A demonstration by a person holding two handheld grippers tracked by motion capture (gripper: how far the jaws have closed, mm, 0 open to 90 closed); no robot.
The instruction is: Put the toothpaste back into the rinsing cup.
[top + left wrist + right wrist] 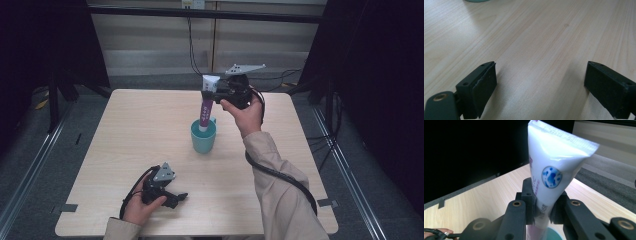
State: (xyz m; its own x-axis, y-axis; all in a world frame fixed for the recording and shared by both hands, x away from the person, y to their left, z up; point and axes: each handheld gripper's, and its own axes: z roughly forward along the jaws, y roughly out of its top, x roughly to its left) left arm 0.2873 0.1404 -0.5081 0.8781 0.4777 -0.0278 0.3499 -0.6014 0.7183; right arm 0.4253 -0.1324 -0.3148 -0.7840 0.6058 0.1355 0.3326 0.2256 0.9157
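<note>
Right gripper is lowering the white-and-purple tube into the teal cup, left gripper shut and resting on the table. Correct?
Not quite: the left gripper is open, jaws wide apart in the left gripper view. The right gripper does clamp the white-and-purple tube over the teal cup.

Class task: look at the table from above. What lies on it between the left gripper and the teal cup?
Nothing: in the high view, bare wooden table separates the left gripper from the teal cup.

Tabletop (125, 130) bare on all sides of the cup (203, 142), which stands near centre. The tube (206, 107) stands tilted in the cup's mouth, blocking it, with the right claw (214, 91) clamped on the tube's upper part. Left claw (181, 197) rests at the near edge, well apart, bare wood between its jaws
</note>
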